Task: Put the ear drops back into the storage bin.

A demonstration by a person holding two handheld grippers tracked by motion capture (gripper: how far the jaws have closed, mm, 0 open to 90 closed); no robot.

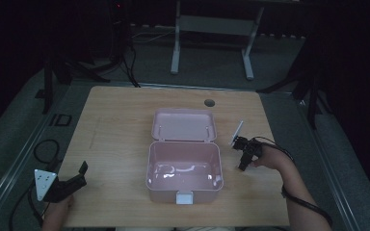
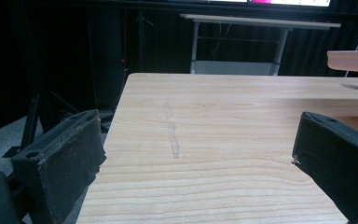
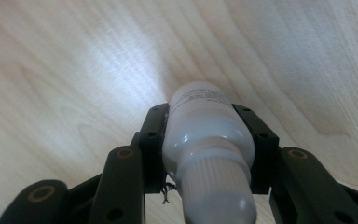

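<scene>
Setting: a person works at a light wooden table (image 1: pixel 120 120) in a dim room, a two-jaw gripper in each hand.

Box: a pink plastic box (image 1: pixel 184 166) stands open at the middle of the table, its lid (image 1: pixel 185 125) folded back and lying flat on the far side; a white latch (image 1: pixel 184 198) sits on the near wall. The inside is glossy, and nothing can be made out in it.

Right gripper: the right gripper (image 3: pixel 207 140) is down at the table top just to the right of the box, apart from it. Its jaws are closed against both sides of a small white bottle (image 3: pixel 205 135), cap end toward the camera, printed body pointing at the wood.

Bottle: in the high view the bottle itself is too small to pick out at the right gripper (image 1: pixel 244 159).

Left gripper: the left gripper (image 1: pixel 72 180) is held near the table's front-left corner, well apart from the box. Its jaws stand wide apart with nothing between them but bare wood.

Table detail: a round hole (image 1: pixel 209 102) near the far edge.
</scene>
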